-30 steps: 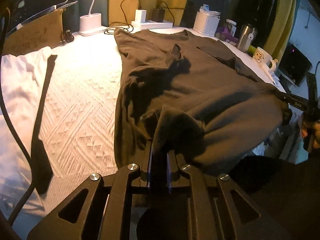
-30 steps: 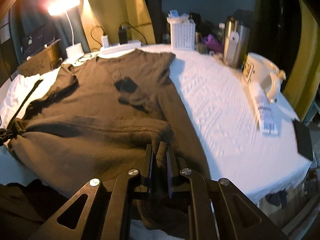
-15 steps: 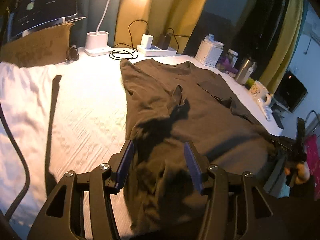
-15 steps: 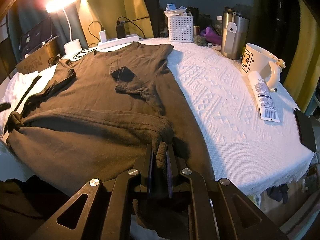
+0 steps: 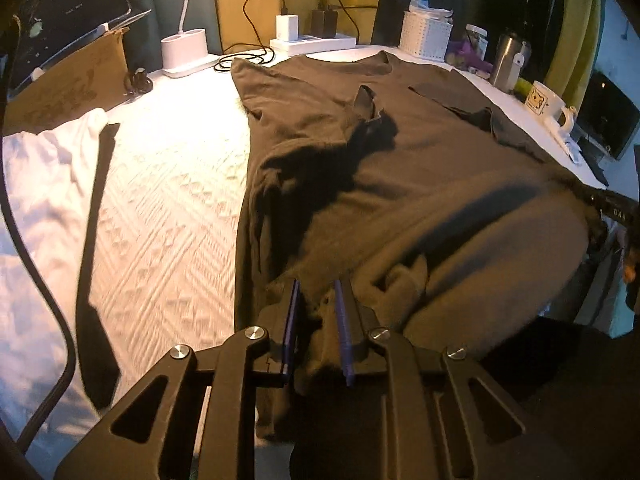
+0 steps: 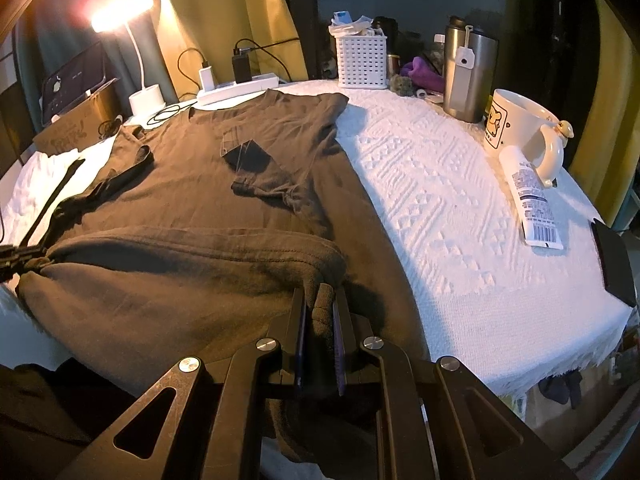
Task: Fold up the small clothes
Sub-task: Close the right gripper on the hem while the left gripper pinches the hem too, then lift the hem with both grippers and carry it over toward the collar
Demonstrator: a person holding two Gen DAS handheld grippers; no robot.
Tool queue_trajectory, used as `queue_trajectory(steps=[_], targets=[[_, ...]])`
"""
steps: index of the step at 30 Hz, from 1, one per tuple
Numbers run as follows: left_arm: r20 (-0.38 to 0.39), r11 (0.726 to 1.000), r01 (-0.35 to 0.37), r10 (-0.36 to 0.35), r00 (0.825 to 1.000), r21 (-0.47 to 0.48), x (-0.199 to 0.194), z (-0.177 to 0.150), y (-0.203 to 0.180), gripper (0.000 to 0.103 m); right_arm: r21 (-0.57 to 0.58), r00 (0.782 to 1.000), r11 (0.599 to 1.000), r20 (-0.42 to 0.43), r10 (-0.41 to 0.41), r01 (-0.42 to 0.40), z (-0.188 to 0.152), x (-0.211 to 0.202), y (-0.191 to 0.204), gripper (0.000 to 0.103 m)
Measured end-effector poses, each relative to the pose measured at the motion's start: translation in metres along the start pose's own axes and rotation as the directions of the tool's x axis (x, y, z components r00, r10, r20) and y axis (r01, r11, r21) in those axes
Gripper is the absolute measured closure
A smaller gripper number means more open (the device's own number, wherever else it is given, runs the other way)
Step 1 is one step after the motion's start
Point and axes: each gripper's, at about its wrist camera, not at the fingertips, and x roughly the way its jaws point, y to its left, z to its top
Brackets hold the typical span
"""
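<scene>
Closing again, my left gripper (image 5: 316,320) had let go of the hem half a second before and now had its jaws coming together around a bunch of the brown T-shirt (image 5: 400,168) at the near left corner, cloth between the pads. My right gripper (image 6: 320,328) stayed clamped on the opposite hem corner. Beyond them the shirt lay spread over the white tablecloth (image 6: 440,208), sleeves tucked in. I judged this a regrip before folding the bottom upward.
</scene>
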Motion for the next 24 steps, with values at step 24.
queue_trajectory(steps=[24], targets=[[0.05,0.996,-0.073,0.07,0.996,0.059,0.01,-0.002,-0.022,0.084,-0.004,1.0,1.0,0.002,-0.017,0.017,-0.008,-0.001,-0.001,0.092]])
